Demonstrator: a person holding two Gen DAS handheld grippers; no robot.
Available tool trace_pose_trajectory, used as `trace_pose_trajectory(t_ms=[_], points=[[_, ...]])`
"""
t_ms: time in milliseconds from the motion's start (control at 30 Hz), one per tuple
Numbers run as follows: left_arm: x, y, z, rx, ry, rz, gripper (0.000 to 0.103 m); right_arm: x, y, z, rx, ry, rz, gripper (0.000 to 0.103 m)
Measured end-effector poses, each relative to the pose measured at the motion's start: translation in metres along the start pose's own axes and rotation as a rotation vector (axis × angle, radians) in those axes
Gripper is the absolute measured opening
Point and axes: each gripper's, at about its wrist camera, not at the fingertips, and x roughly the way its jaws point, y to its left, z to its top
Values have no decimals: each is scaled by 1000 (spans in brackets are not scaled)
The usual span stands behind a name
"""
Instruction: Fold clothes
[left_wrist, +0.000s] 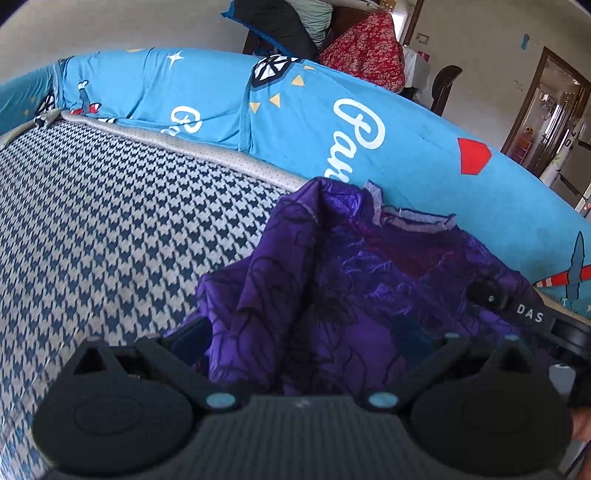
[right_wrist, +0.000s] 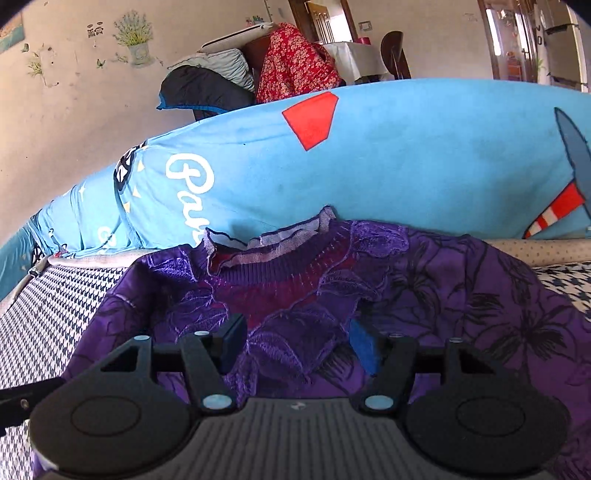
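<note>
The purple top (right_wrist: 332, 295) lies on the checked mattress (left_wrist: 110, 221), its collar at twelve o'clock against the blue cushion (right_wrist: 406, 166); the right gripper (right_wrist: 299, 343) stands open over the cloth; the left gripper (left_wrist: 303, 339) has cloth bunched between its fingers, whether pinched I cannot tell.

Garment (right_wrist: 332, 295) lies on the mattress (left_wrist: 110, 221), its collar (right_wrist: 266, 240) at the far edge, touching the long cushion (right_wrist: 406, 166) that runs behind it. Mattress shows on both sides of it. Behind the cushion – piled clothes (right_wrist: 295, 62) on furniture, then a chair (right_wrist: 395, 51) by the wall.
</note>
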Motion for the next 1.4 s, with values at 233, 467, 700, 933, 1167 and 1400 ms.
trace_pose_trajectory(t_ms=[233, 467, 700, 933, 1167, 1400], points=[[-19, 3, -37, 4, 56, -28, 103, -70, -30, -37, 49, 70, -106, 70], [-24, -19, -55, 133, 63, -37, 103, -135, -65, -60, 64, 92, -192, 70], [-22, -39, -71, 234, 79, -24, 103, -155, -92, -76, 23, 168, -238, 71], [-40, -47, -73, 225, -52, 17, 103, -162, -110, -79, 44, 165, -270, 70], [-38, -56, -75, 268, -1, -41, 103, -177, -136, -66, 111, 44, -363, 70], [-30, -50, -78, 229, 65, -68, 103, -198, -204, -56, 367, -79, -521, 70]])
